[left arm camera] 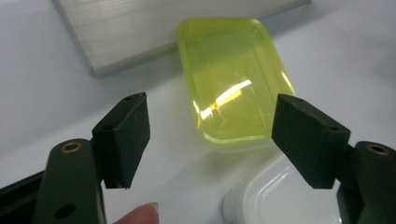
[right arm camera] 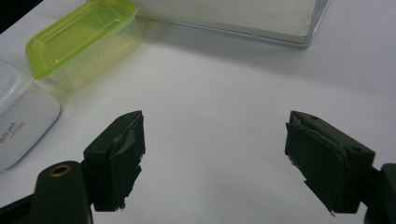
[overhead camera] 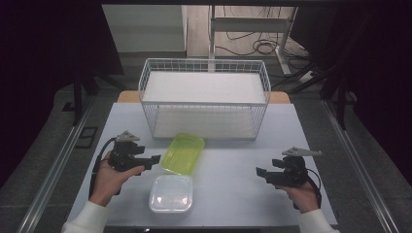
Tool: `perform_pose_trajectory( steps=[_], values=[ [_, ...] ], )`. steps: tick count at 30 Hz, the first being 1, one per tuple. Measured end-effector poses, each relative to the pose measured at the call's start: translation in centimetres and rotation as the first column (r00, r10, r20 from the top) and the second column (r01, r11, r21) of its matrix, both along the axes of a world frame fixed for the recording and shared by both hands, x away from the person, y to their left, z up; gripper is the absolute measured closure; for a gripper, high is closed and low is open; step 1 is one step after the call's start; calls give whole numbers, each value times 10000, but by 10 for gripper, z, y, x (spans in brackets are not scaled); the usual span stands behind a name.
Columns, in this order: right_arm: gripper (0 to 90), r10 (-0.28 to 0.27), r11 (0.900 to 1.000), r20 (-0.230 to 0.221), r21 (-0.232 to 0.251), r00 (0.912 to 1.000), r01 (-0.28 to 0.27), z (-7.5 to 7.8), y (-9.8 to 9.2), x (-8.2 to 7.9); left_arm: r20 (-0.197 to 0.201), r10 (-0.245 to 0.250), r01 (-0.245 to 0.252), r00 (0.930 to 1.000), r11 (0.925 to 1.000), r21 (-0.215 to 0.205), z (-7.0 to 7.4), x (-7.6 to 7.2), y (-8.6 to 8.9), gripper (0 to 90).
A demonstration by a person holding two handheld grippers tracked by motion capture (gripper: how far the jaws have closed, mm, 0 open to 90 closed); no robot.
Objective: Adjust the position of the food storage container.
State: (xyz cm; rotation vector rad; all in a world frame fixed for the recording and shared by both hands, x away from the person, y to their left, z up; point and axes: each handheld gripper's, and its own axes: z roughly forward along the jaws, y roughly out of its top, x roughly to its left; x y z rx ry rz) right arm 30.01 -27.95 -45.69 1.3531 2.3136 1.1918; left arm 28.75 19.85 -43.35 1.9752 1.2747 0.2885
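left tool [overhead camera: 156,158] gaping, empty, just beside green container [overhead camera: 183,153]; right tool [overhead camera: 259,172] gaping, empty

The left hand-held gripper [overhead camera: 151,159] sits in the person's left hand [overhead camera: 111,175], held level, jaws spread wide with nothing between them. The right hand-held gripper [overhead camera: 260,173] rests in the right hand [overhead camera: 302,190], also level, jaws wide apart and empty, pointing toward the left one.

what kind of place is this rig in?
Probably a lab or workshop data-collection station, not a home: a plain white table on a railed frame, loose cables on the bare floor behind, dark curtains at the sides, and a staged wire basket.
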Motion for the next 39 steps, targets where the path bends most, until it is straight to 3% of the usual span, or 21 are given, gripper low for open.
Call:
perform_pose_trajectory(
  steps=[6, 7, 15, 21, 25, 29, 39],
  values=[
    [201, 74, 10000, 71, 0, 9999, -74, 2, 2, 2, -78, 179, -180, 9998, 9998, -117, 15, 17, -7, 318],
    [200, 118, 9999, 73, -30, 9999, -118, 3, 3, 1, -119, 158, -159, 9998, 9998, -77, 17, 23, -8, 363],
    [204, 65, 9999, -46, -107, 10000, -66, 2, 5, 1, -245, -99, 100, 9997, 9999, 66, 21, 43, -13, 370],
    [204, 65, 9998, -154, -177, 9999, -68, 0, 5, 2, -696, 9, 11, 9976, 9996, 282, 11, 65, -9, 379],
    [204, -12, 9998, -157, -194, 9999, 9, -1, 4, 3, -990, 138, -75, 9950, 9979, 643, 1, 80, -11, 409],
    [205, -66, 9998, -172, -209, 9998, 63, -1, 3, 3, -1131, -10, 145, 9936, 9928, 1188, -8, 92, -19, 516],
    [207, -274, 9992, -230, -294, 9994, 267, -3, -1, 5, -1675, -35, 295, 9859, 9878, 1532, -30, 109, -28, 701]
  ],
)
